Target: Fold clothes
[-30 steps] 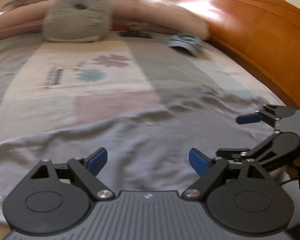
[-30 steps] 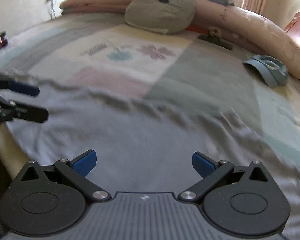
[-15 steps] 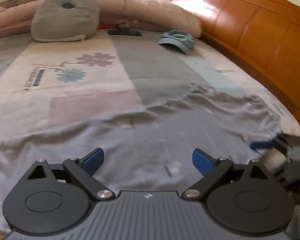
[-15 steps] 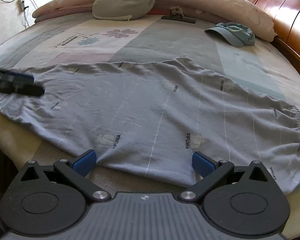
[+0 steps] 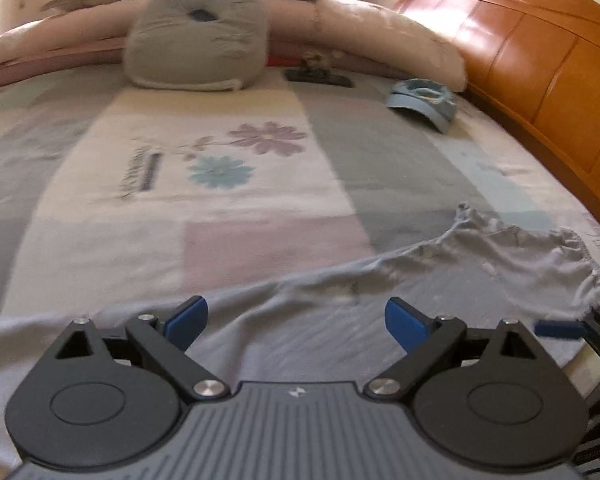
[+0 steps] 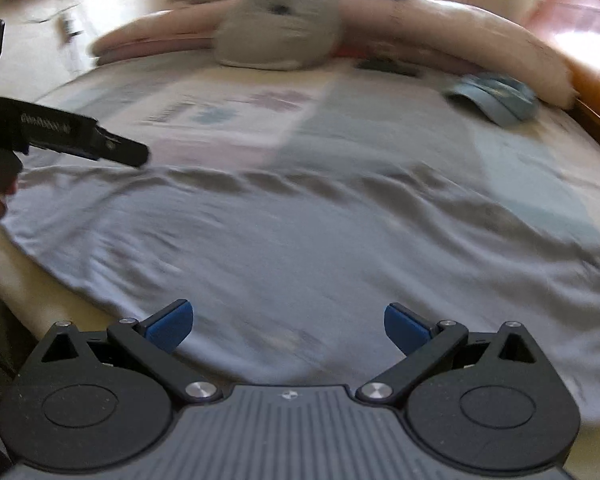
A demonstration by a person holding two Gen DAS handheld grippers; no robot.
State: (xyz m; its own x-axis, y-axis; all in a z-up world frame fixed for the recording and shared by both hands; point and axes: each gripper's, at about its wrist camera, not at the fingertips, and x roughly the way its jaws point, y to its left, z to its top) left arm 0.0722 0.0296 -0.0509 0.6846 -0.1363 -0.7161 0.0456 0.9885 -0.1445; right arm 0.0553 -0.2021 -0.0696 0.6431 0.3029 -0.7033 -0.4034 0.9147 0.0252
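A grey-lilac garment [image 5: 480, 280] [image 6: 300, 240] lies spread flat across the near part of the bed, its gathered waistband at the right. My left gripper [image 5: 296, 322] hovers open just above the garment's near edge, with nothing between its blue pads. My right gripper [image 6: 288, 326] is open too, over the near hem, and holds nothing. The right gripper's blue fingertip [image 5: 556, 328] shows at the right edge of the left wrist view. The left gripper's dark body [image 6: 72, 136] reaches in from the left in the right wrist view, which is blurred.
The patchwork bedspread [image 5: 240, 160] with flower prints stretches beyond the garment. A grey cat-face cushion [image 5: 196, 40], a long pink bolster [image 5: 380, 40], a blue cap [image 5: 420, 100] and a dark flat object [image 5: 320, 76] lie at the far side. An orange wooden headboard [image 5: 540, 60] rises at right.
Both views have swung and the right wrist view is now blurred. The left gripper's body has come higher and closer at the left of the right wrist view. Both grippers stay open.
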